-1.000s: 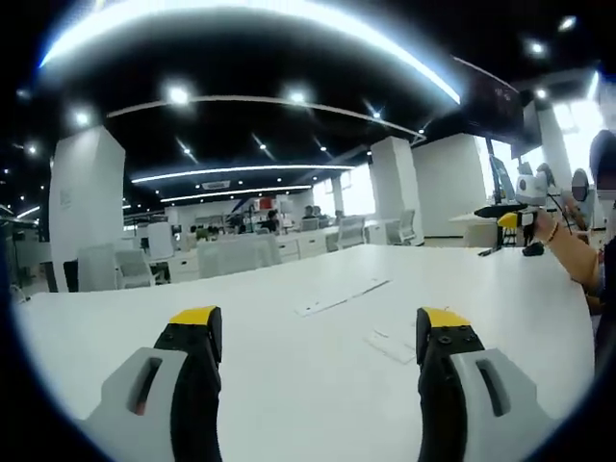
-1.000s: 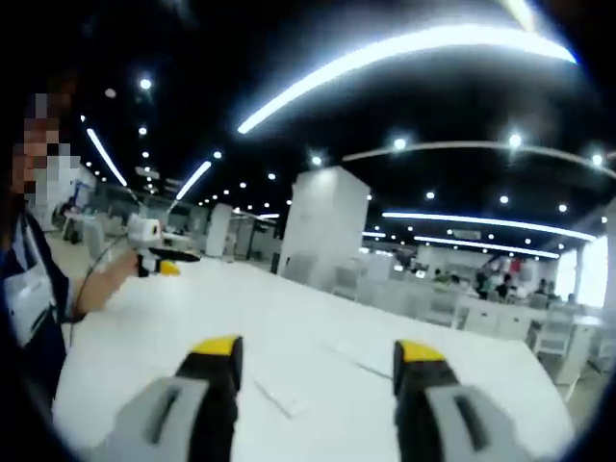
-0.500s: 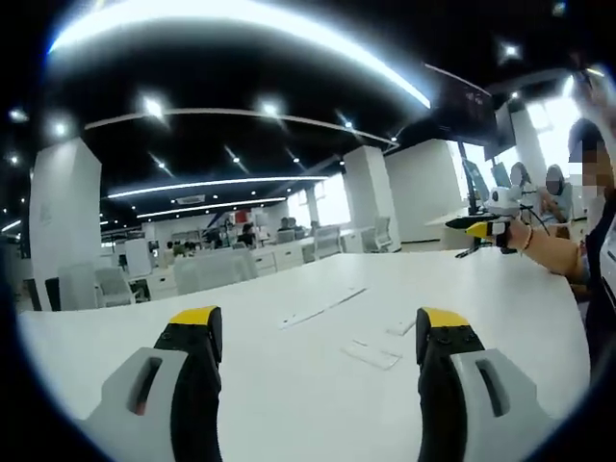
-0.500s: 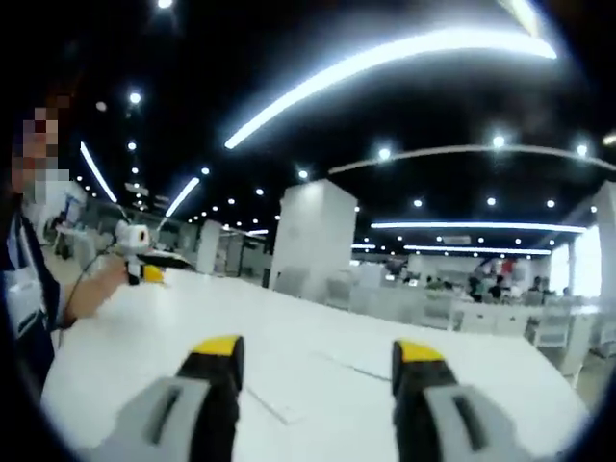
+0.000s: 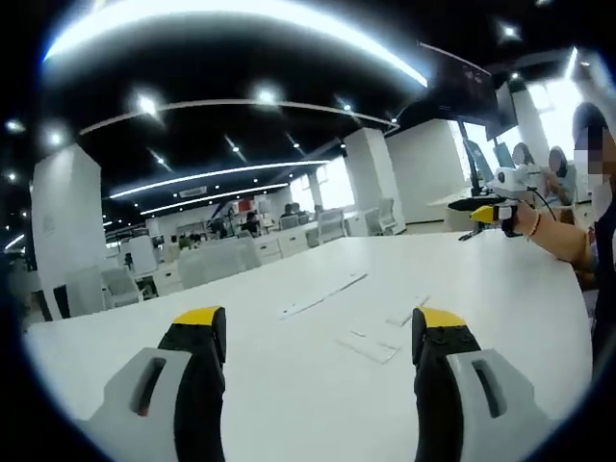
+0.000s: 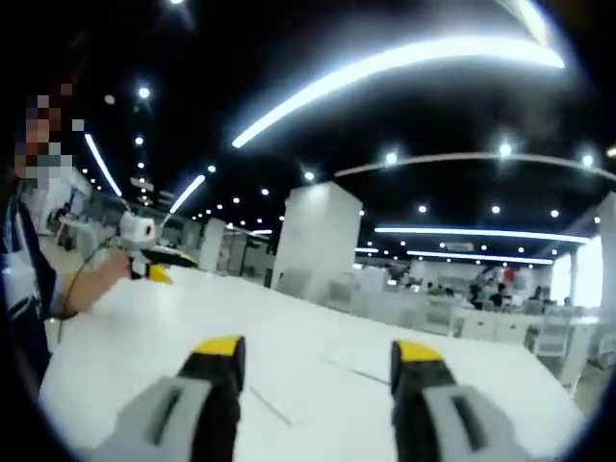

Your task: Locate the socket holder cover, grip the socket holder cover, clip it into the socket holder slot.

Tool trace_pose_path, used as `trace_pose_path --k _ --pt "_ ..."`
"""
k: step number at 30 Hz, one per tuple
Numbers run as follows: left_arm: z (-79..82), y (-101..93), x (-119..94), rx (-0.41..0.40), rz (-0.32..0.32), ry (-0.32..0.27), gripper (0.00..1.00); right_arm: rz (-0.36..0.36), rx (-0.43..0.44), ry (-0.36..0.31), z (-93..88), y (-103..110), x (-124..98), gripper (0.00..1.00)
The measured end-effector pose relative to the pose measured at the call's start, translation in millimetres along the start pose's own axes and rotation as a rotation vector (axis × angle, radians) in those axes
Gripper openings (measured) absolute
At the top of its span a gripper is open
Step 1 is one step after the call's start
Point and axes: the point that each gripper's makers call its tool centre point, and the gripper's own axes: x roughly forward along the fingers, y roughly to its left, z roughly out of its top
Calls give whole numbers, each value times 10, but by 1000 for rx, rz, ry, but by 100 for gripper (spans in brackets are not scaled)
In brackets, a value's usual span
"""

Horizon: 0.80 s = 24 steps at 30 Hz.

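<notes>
Nothing was done yet. Both hand-held grippers, left (image 5: 316, 332) and right (image 6: 318, 358), hung wide and empty above the white surface (image 5: 289, 385); the flat white cover (image 5: 368, 347) and strip (image 5: 323, 295) lay untouched ahead.

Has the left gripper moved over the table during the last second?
Yes. The left gripper has swung left: the flat white pieces and the pillar slid rightward in its view together.
</notes>
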Motion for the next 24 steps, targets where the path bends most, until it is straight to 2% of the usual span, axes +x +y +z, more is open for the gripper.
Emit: trace_pose_path --k 3,8,12,14,16,19,22,23,24 --pt "59 -60 17 -8 6 18 79 -4 -4 -2 -9 -8 1 61" --pt "97 -118 23 77 44 148 77 -16 -16 14 -44 -29 7 60" --pt "162 -273 66 78 12 208 77 -24 -27 17 -40 -39 8 59" --pt "145 -394 95 40 -25 277 77 -28 -32 19 -39 -38 8 59" --pt "120 -458 117 47 -42 335 77 -31 -36 20 -38 -29 7 59" --pt "34 -592 144 51 -62 478 74 -37 -39 27 -56 -59 8 59" --pt "8 -689 201 60 -80 555 66 -44 -40 38 -87 -81 13 58" --pt "0 -721 220 62 -86 580 66 -46 -41 42 -98 -88 14 58" --pt "-34 -779 247 79 -103 630 67 -49 -40 47 -115 -104 17 58"
